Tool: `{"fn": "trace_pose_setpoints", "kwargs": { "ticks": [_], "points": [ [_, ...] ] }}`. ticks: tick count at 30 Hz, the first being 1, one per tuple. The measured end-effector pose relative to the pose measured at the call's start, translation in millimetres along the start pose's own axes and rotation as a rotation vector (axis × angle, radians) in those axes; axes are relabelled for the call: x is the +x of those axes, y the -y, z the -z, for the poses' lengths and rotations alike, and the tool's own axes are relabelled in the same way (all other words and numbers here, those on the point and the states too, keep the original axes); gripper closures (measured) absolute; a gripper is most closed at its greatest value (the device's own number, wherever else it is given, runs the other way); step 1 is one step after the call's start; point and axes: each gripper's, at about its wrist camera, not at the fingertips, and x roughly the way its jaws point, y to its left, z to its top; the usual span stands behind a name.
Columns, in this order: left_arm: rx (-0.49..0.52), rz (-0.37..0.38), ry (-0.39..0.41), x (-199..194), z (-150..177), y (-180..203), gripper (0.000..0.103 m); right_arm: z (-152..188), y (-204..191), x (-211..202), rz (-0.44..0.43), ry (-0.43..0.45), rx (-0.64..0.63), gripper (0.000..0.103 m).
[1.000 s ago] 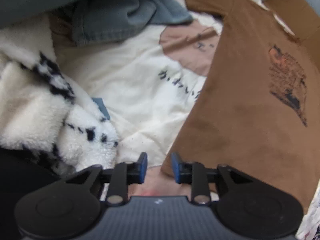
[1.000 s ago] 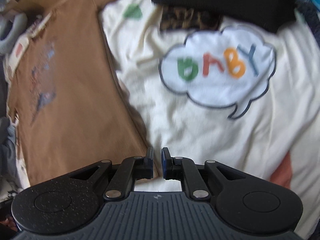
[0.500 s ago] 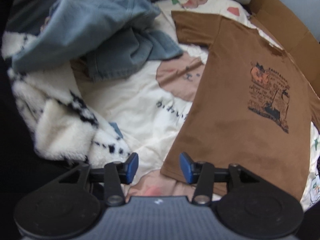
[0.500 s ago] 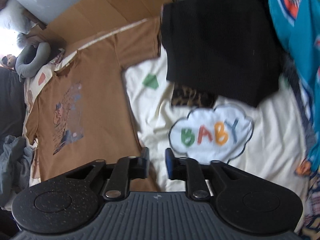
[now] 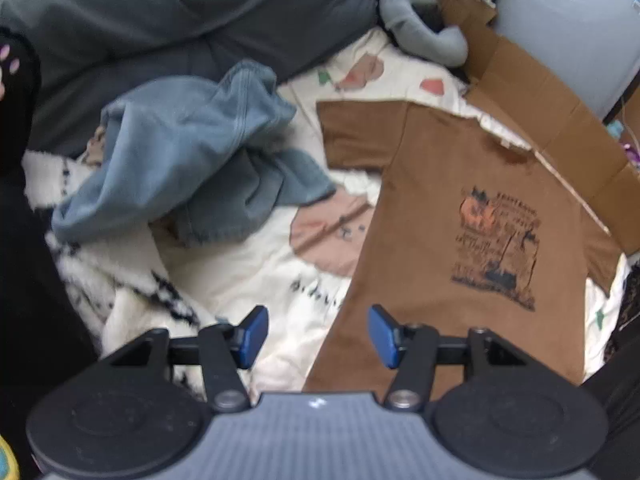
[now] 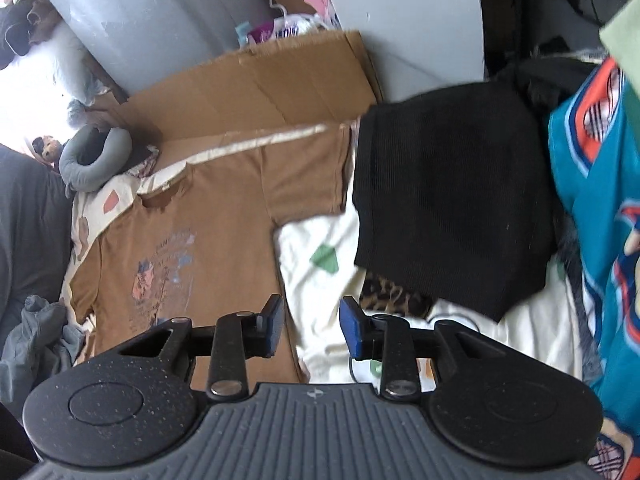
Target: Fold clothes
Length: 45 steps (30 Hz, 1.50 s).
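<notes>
In the left wrist view, a dark grey cushion (image 5: 192, 20) runs across the far left, and below it a fluffy white blanket with black marks (image 5: 132, 280) lies at the near left with a crumpled blue denim garment (image 5: 188, 160) heaped on its far edge. Right of those, a cream bedsheet printed with pink and green shapes (image 5: 256, 264) spreads across the middle. The left gripper (image 5: 316, 334) hangs above it with nothing between its blue pads (image 5: 252, 334); its jaws have just been opening and now stand about half apart. The brown short-sleeved T-shirt with a dark printed graphic (image 5: 440, 248) lies spread flat, front up, on the sheet right of centre, its hem toward the near edge and its collar toward the far right. A grey curved neck pillow (image 5: 424, 36) sits far beyond it, and a flattened brown cardboard sheet (image 5: 552, 112) lies along its far right side. In the right wrist view the T-shirt (image 6: 224, 208) is left of centre. The right gripper (image 6: 311, 326) also holds nothing, its jaws having just been opening to a moderate gap. To the right, a folded black ribbed garment (image 6: 452, 200) touches the T-shirt's sleeve, and a teal jersey with orange trim (image 6: 600, 216) lies at the far right
</notes>
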Motion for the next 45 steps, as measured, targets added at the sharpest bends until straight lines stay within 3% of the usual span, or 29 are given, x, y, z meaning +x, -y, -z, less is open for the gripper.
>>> {"fn": "trace_pose_setpoints", "kwargs": {
  "ticks": [17, 22, 29, 36, 45],
  "points": [
    [0.107, 0.082, 0.175, -77.5, -82.8, 48.7, 0.035, -105.1, -51.9, -95.1, -0.085, 0.18, -0.095, 0.057],
    [0.157, 0.093, 0.197, -88.2, -101.3, 70.9, 0.033, -134.0, -55.8, -132.0, -0.078, 0.232, -0.136, 0.043],
    [0.177, 0.104, 0.212, -89.9, -124.9, 90.5, 0.027, -166.1, -50.8, -169.1, -0.085, 0.269, -0.227, 0.032],
    [0.203, 0.118, 0.219, -91.6, -146.1, 112.6, 0.024, -164.6, -40.6, -165.1, -0.09, 0.24, -0.274, 0.032],
    [0.27, 0.131, 0.227, -77.7, -168.3, 151.2, 0.021, -131.9, -21.8, -121.2, -0.097, 0.219, -0.22, 0.032]
  ]
}}
